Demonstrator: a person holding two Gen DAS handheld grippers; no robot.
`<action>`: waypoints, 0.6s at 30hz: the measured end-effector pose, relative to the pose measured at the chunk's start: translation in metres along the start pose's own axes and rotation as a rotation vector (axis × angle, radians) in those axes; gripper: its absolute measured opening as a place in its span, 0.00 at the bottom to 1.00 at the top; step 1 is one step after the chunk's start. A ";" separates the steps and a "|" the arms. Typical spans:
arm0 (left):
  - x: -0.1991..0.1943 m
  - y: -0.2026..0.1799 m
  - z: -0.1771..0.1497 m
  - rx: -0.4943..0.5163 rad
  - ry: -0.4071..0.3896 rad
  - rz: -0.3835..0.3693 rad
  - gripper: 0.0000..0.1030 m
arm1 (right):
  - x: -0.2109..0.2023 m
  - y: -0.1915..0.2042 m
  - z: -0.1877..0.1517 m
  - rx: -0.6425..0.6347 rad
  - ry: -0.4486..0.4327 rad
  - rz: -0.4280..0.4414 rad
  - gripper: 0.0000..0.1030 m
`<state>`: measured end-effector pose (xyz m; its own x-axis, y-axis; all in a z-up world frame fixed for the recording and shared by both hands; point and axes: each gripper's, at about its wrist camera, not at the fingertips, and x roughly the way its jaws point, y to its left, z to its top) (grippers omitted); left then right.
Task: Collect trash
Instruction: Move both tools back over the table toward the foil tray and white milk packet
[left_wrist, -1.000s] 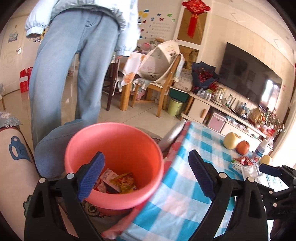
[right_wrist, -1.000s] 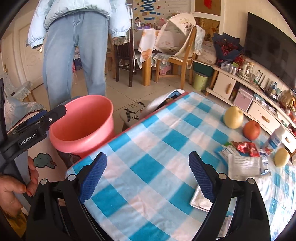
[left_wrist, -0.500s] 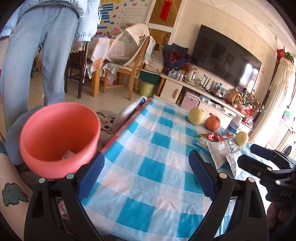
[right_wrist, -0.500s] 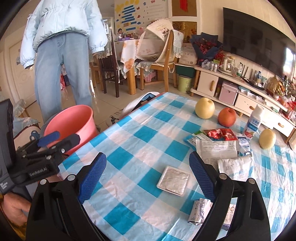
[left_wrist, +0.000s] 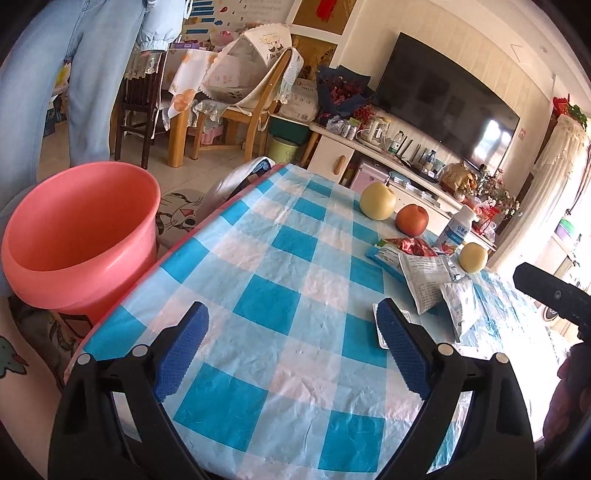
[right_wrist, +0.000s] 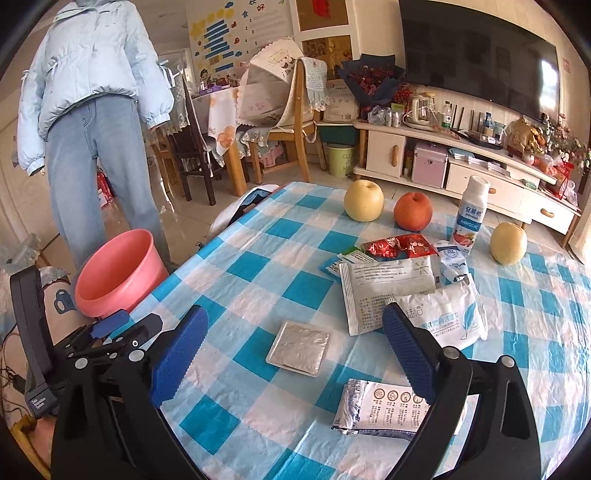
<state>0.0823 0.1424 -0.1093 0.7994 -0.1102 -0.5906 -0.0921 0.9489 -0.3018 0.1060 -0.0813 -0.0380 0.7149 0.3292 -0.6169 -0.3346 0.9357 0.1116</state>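
- Right gripper (right_wrist: 291, 349) hangs over the checked tablecloth (right_wrist: 255, 266), jaws opening wide, nothing gripped; a square foil tray (right_wrist: 298, 348) lies between its fingers; white packets (right_wrist: 384, 291) just beyond the right finger
- Left gripper (left_wrist: 291, 345) gapes empty; pink bucket (left_wrist: 74, 236) beyond its left finger, off the table edge

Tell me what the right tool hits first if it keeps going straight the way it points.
Probably the flat square silver foil packet on the blue-and-white checked tablecloth. It lies between the right tool's opening blue pads, untouched; depth is unclear, so bare cloth might come first.
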 end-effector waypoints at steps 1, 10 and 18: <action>0.001 0.000 0.000 0.000 0.000 -0.002 0.90 | -0.001 -0.001 0.000 0.001 -0.002 0.000 0.92; 0.009 0.005 -0.002 -0.075 0.009 -0.046 0.90 | -0.013 -0.019 -0.002 0.027 -0.017 -0.009 0.92; 0.015 -0.005 -0.005 -0.063 0.015 -0.036 0.90 | -0.024 -0.047 -0.001 0.091 -0.038 -0.029 0.92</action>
<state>0.0917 0.1344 -0.1200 0.7942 -0.1486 -0.5892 -0.1010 0.9239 -0.3691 0.1037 -0.1334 -0.0294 0.7468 0.3047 -0.5912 -0.2577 0.9520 0.1651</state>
